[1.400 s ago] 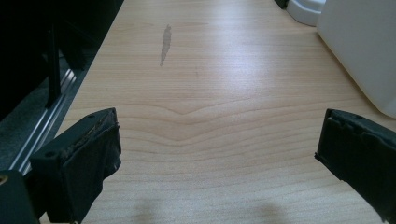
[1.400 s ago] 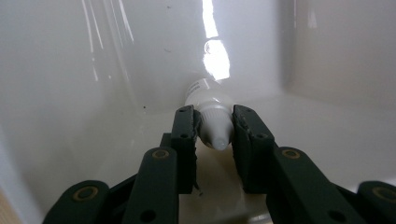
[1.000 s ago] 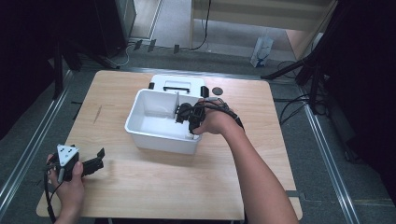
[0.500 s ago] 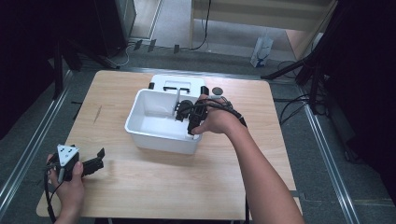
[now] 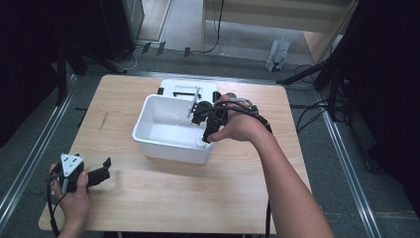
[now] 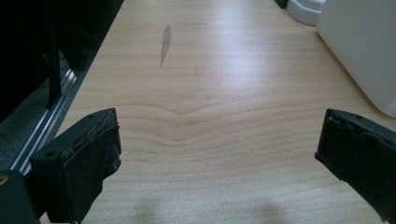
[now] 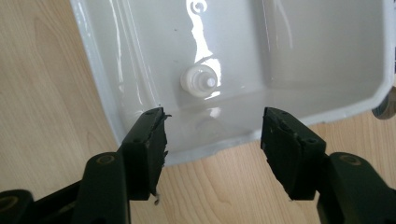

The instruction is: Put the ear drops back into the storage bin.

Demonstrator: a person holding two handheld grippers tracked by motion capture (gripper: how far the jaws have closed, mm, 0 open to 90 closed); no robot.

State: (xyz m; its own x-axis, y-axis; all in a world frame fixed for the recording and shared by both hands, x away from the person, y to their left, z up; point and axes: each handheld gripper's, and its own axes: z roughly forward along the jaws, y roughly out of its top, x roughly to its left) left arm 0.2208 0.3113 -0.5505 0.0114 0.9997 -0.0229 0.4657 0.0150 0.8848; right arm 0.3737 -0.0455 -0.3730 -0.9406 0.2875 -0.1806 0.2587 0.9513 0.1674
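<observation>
A white plastic tub (image 5: pixel 158 144) sits mid-table. My right gripper (image 5: pixel 206 133) hangs over the tub's right end and points down into it, open and holding nothing. In the right gripper view the open jaws (image 7: pixel 212 128) frame the tub's corner (image 7: pixel 140 79), and a small white cap (image 7: pixel 200 81) lies on the tub floor just beyond them. My left gripper (image 5: pixel 104 169) rests low at the table's front left, open and empty. Its view (image 6: pixel 219 140) looks along bare wood, with the tub's wall (image 6: pixel 359 42) to the right.
A flat white device (image 5: pixel 181 89) lies behind the tub, and a thin metal piece (image 5: pixel 194 101) stands at the tub's far rim. A round metal object (image 7: pixel 387 106) peeks in beside the tub. The wooden table (image 5: pixel 198 198) has open room in front.
My right gripper has shifted slightly left over the tub's right end. The left gripper has stayed put.
</observation>
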